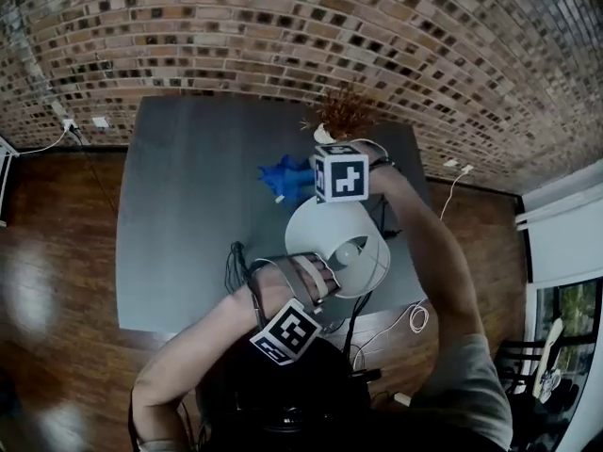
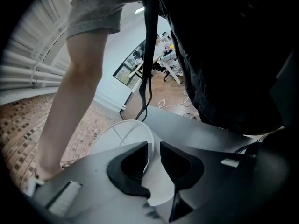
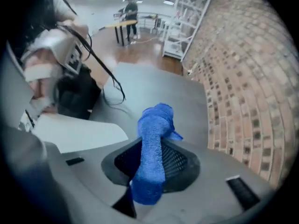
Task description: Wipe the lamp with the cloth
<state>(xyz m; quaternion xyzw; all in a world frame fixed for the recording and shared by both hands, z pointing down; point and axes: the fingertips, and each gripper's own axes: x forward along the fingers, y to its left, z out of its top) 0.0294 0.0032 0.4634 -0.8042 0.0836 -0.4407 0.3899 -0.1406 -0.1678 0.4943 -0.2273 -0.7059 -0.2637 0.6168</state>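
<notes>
Blue and fuzzy, the cloth is sitting tight in the right claw. The two jaws are squeezing it in the middle. One bunched end is poking out past the tips and the other end is hanging back toward the camera. In the head view, the right claw is pointing down over the far part of the grey desk, and the cloth is showing as a blue lump just beside its marker cube.

The lamp is standing on the desk, near the front edge, between the two claws. Its white shade is round and open at the top (a bulb is showing inside it).

The left claw is pinching the rim of the shade. The jaws are only a little apart, and the thin white edge of the lamp is running right between them.

A black cord is lying on the desk just left of the lamp. At the back of the desk, something brown and twiggy is standing, maybe a dry plant, but it is too small to be sure. A brick wall is rising behind the desk, and a shiny wood floor is spreading out around it.
</notes>
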